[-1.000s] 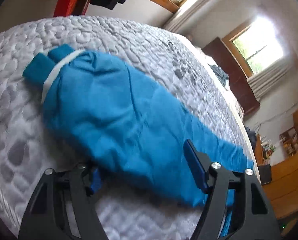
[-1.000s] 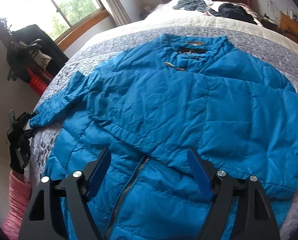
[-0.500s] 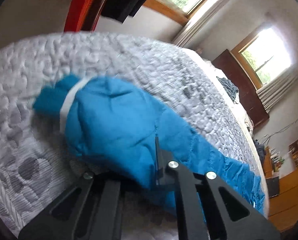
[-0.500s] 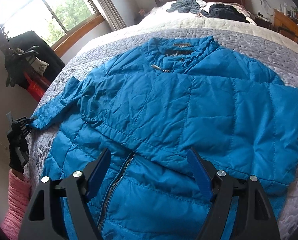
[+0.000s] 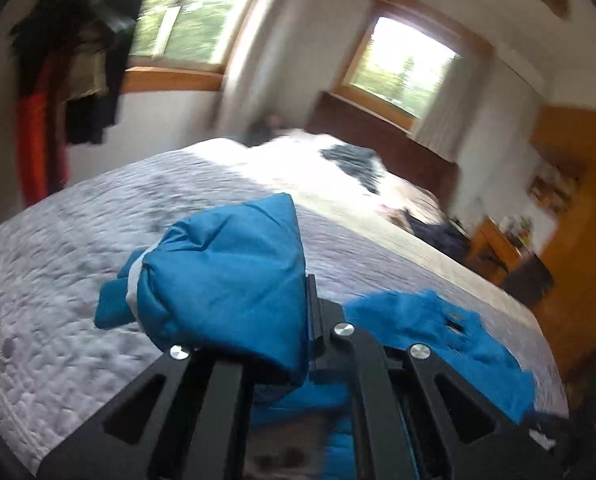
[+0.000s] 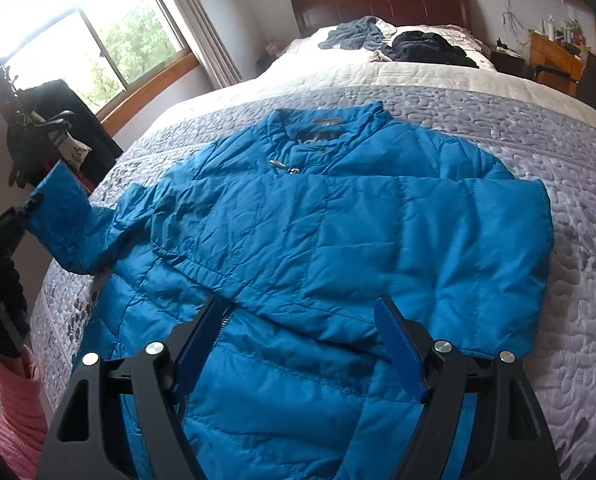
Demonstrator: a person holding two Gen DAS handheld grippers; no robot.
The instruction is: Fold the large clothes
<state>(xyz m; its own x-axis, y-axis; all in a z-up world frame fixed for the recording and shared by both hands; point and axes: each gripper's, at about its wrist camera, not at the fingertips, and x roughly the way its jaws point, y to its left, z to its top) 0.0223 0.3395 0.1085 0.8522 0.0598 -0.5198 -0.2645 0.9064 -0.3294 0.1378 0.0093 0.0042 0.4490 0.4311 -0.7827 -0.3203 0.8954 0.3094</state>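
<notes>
Here a blue jacket (image 6: 338,240) is lying front-up across the grey bed (image 6: 578,184), its collar label unreadable. The left gripper (image 5: 298,320) is clamping the sleeve (image 5: 226,280), lifting it off the quilt. The right gripper (image 6: 298,344) is hovering with jaws apart above the zip (image 6: 218,320).

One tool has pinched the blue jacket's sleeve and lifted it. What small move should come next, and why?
Probably carry the sleeve across onto the jacket's chest. The left tool grips it raised off the bed, while the other sleeve already lies folded over.
</notes>
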